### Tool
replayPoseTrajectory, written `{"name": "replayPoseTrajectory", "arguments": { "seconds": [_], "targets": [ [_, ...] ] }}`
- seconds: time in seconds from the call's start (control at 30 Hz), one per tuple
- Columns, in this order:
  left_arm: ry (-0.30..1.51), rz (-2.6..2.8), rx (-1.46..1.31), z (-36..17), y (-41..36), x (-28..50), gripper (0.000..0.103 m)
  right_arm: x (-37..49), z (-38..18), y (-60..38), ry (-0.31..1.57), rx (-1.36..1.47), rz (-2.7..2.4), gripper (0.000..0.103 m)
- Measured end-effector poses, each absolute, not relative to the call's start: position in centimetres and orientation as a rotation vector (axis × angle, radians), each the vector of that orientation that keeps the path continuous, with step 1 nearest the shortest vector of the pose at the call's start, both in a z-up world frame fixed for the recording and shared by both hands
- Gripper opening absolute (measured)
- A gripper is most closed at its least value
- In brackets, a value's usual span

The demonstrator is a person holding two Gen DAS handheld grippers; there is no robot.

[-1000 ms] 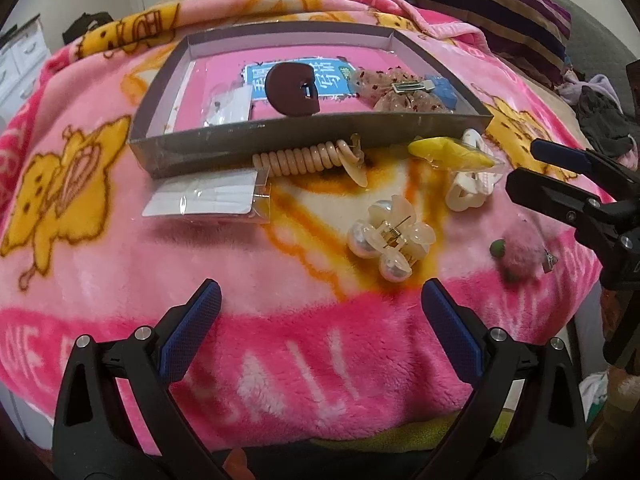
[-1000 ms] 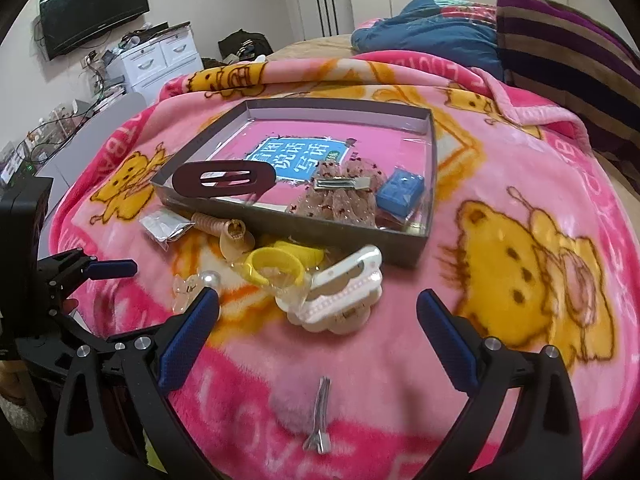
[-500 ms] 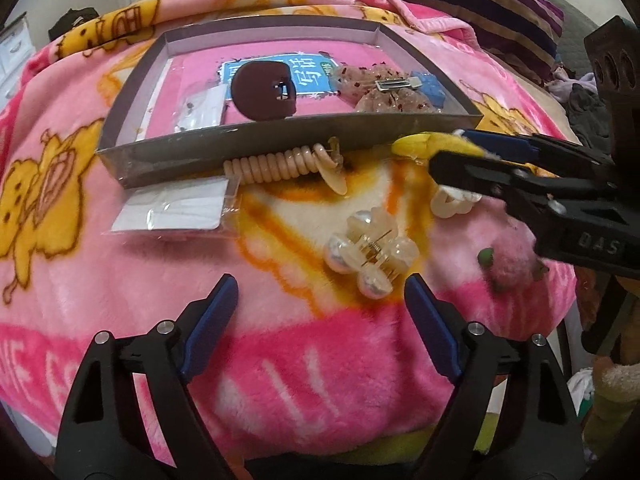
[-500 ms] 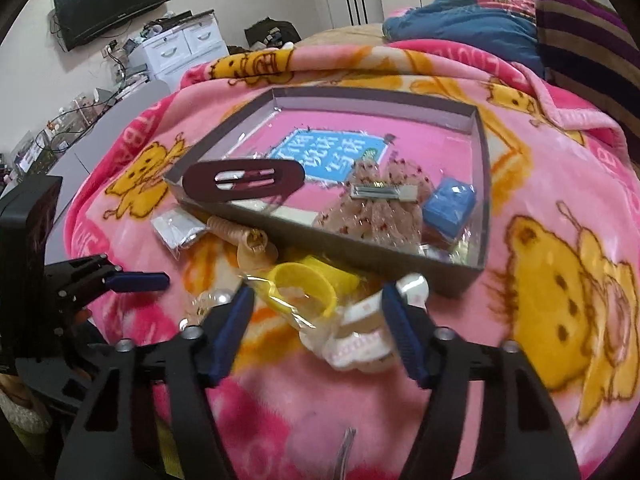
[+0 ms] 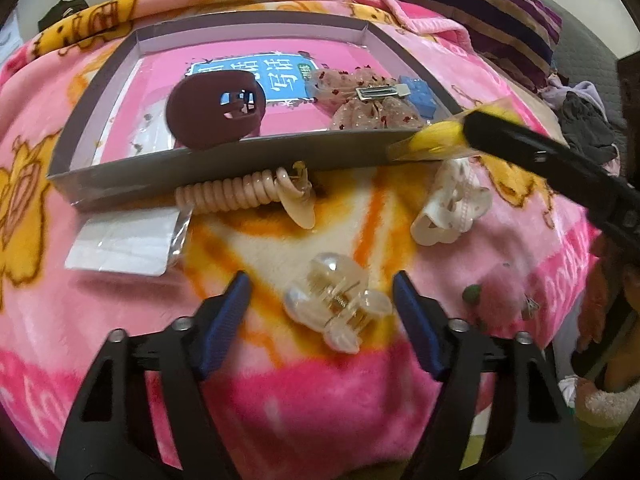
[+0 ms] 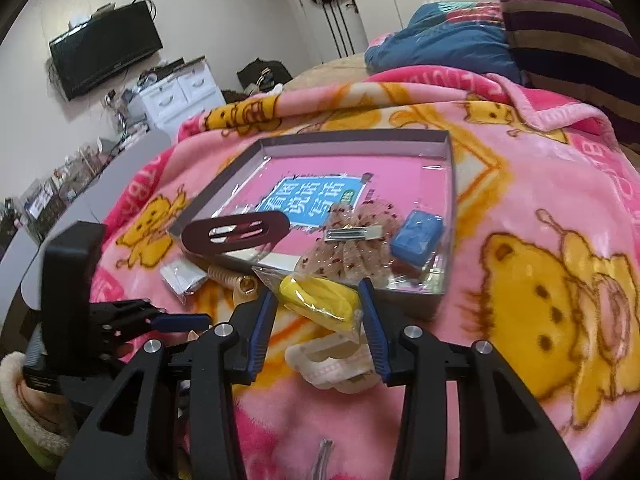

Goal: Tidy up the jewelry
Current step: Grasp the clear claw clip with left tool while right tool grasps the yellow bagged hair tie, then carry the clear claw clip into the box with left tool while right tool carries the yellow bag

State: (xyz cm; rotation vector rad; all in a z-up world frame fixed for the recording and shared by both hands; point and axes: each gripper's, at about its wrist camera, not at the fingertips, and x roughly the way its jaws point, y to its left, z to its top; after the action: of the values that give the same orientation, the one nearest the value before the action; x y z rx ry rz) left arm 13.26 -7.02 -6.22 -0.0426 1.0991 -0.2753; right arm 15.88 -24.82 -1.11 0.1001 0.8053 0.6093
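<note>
Bed with pink bear blanket (image 5: 360, 380) is the work surface. Grey cardboard tray (image 5: 224, 168) sits mid-blanket and already holds a maroon hair clip (image 5: 214, 114), a sheer dotted bow clip (image 5: 372, 106) and a blue box (image 6: 416, 236).

Loose on the blanket in front of the tray's near wall: flat clear packet (image 5: 124, 240), beige coil hair tie (image 5: 236, 196), white claw clip (image 5: 450, 210), pearl claw clip (image 5: 334, 300), pink pom-pom piece (image 5: 502, 290).

Step in hand: double pick.
- Right gripper (image 6: 318, 314): jaws have just been closing, now clamped on the bagged yellow bangle (image 6: 320, 300), which sits just above the white claw clip at the tray's near wall.
- Left gripper (image 5: 320, 312): jaws have just been closing, pearl claw clip between them, pads not yet touching it. Not gripping.

Next move, my read:
- Right: carry the bangle over the near wall, release in a bare patch of tray. The bag is slippery, so keep the squeeze firm.
- Left: finish closing on the pearl clip. Its rounded, glossy shape could squirt out, so centre the pads on the body first.
</note>
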Motion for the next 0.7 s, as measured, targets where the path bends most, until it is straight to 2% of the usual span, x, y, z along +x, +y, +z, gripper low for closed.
{"name": "replayPoseTrajectory", "arguments": {
  "seconds": [0.03, 0.1, 0.7],
  "targets": [
    [1.1, -0.274, -0.038, -6.3, -7.1, 13.3, 0.047, 15.7, -1.0, -25.0, 0.802, 0.106, 0.609, 0.04],
    [1.093, -0.278, -0.04, -6.2, -7.1, 13.2, 0.04, 15.5, -0.7, -25.6, 0.789, 0.118, 0.602, 0.04],
    [0.925, -0.245, -0.136, -1.0, -2.5, 10.4, 0.04, 13.2, 1.1, -28.5, 0.743, 0.194, 0.567, 0.04]
  ]
}}
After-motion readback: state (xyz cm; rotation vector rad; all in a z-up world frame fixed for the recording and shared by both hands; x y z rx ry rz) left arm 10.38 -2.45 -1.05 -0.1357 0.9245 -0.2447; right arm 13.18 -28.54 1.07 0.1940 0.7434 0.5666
